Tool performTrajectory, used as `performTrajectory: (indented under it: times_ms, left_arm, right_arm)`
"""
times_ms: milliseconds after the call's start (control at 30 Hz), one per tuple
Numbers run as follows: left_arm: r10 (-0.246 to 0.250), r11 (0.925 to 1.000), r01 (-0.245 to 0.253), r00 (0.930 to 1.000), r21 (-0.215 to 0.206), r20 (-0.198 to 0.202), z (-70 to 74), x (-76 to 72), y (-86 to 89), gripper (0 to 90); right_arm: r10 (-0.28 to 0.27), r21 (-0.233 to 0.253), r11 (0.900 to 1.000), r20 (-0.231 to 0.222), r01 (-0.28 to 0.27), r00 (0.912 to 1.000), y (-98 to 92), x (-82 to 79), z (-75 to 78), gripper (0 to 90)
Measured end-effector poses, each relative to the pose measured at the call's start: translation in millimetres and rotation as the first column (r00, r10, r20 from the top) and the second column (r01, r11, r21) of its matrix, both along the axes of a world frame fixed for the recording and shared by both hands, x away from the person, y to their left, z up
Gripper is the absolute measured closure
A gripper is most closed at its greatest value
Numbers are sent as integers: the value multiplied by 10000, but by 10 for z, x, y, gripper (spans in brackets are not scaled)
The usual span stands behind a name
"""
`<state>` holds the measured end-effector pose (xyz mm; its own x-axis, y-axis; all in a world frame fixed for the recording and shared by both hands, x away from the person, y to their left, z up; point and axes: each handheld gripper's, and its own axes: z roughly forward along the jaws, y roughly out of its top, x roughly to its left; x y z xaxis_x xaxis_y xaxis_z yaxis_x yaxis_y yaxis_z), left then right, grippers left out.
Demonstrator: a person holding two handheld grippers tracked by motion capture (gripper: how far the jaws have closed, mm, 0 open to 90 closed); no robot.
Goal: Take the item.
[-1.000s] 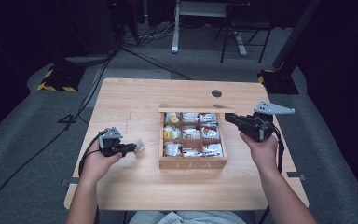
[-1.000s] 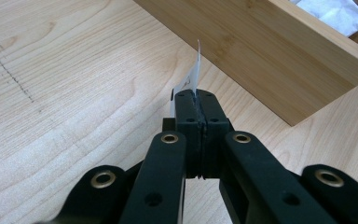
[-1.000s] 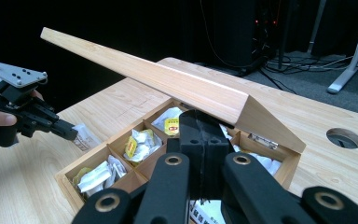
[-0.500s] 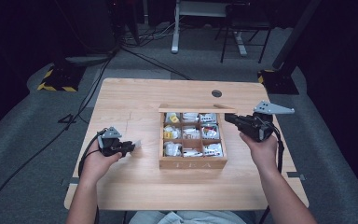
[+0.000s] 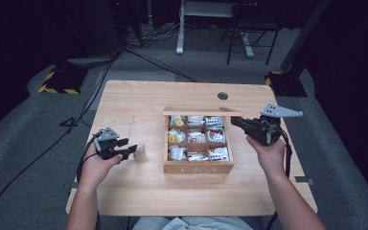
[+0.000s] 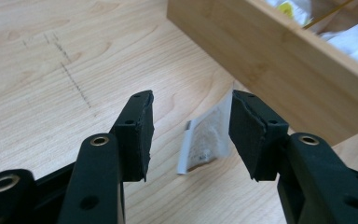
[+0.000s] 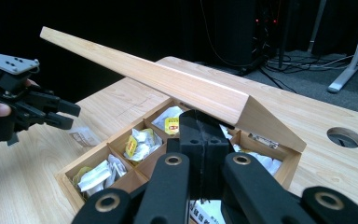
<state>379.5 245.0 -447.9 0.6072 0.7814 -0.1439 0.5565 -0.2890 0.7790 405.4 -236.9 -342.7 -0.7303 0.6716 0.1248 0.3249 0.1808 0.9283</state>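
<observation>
**Step in hand (judged):** approach to grasping a tea sachet [image 6: 205, 140] outside the tea box [image 5: 199, 167].

**Tool state**
- Left gripper [image 6: 191, 135]: wide open, nothing held. Jaws to either side of the sachet, clear of it.
- Right gripper [image 7: 204, 140]: jaws pressed together, nothing visible between them. Raised at the box's right side, close under the lid [image 7: 168, 84]. Cannot tell whether touching the lid.

**Location of the sachet**
- Flat on the table [image 5: 139, 105], just left of the box wall, apart from it.
- Lid tilted open above the back row, with the sachet-filled compartments exposed.

**Next move (judged)**
- Lower the left gripper until the pads bracket the sachet's edges.
- Close gently: thin, limp packet, likely to slide or buckle against the wood.
- Keep the lid open for access to the compartments.
</observation>
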Motion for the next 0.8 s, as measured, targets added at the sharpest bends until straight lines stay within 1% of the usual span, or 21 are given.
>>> performTrajectory:
  times_ms: [67, 200, 233, 267, 333, 367, 400, 433, 600, 633, 667, 700, 800]
  left_arm:
    - [-98, 9999, 98, 9999, -39, 89, 42, -28, -18, 503]
    - [-227, 9997, 227, 9997, -30, 92, 99, -76, -52, 499]
    - [-318, 9995, 319, 9993, -50, 175, 122, -106, -79, 499]
    - [-377, 9993, 378, 9992, -51, 156, 130, -128, -97, 498]
    - [-533, 9986, 534, 9985, -47, 147, 140, -167, -131, 498]
    - [-533, 9986, 534, 9985, -47, 147, 140, -167, -131, 497]
    - [-728, 9973, 728, 9972, -29, 174, 146, -224, -174, 495]
    - [-813, 9967, 814, 9965, -59, 194, 147, -249, -191, 495]
    - [-1096, 9938, 1100, 9937, -148, 250, 157, -359, -256, 493]
    - [-1096, 9938, 1100, 9937, -148, 250, 157, -359, -256, 492]
    - [-1324, 9911, 1327, 9908, -98, 294, 160, -402, -283, 491]
    - [-1380, 9903, 1384, 9900, -148, 285, 156, -422, -299, 489]
    - [-1487, 9887, 1491, 9885, -128, 279, 149, -458, -317, 483]
  right_arm:
    - [-3, 3, 10000, 2, 3, 10000, 0, 0, 0, 899]
    - [-7, -10, 10000, 0, 7, 10000, -1, 0, 0, 899]
    - [-6, -9, 10000, -6, 6, 10000, -1, 0, 1, 899]
    - [-5, -11, 10000, -6, 5, 10000, -1, 1, 1, 899]
    - [3, -8, 10000, -17, -3, 10000, -2, 1, 2, 899]
    - [7, -12, 10000, -14, -7, 10000, -3, 3, 2, 899]
    - [30, 1, 10000, -21, -30, 10000, -4, 6, 2, 899]
    - [43, 20, 10000, -21, -43, 10000, -4, 7, 2, 899]
    - [55, 5, 10000, -34, -55, 10000, -6, 8, 3, 899]
    - [55, 5, 10000, -34, -55, 10000, -6, 8, 3, 899]
    - [74, -15, 10000, -58, -74, 10000, -8, 8, 5, 899]
    - [65, -25, 10000, -60, -65, 10000, -10, 8, 6, 899]
    - [73, -20, 10000, -67, -73, 10000, -10, 8, 7, 899]
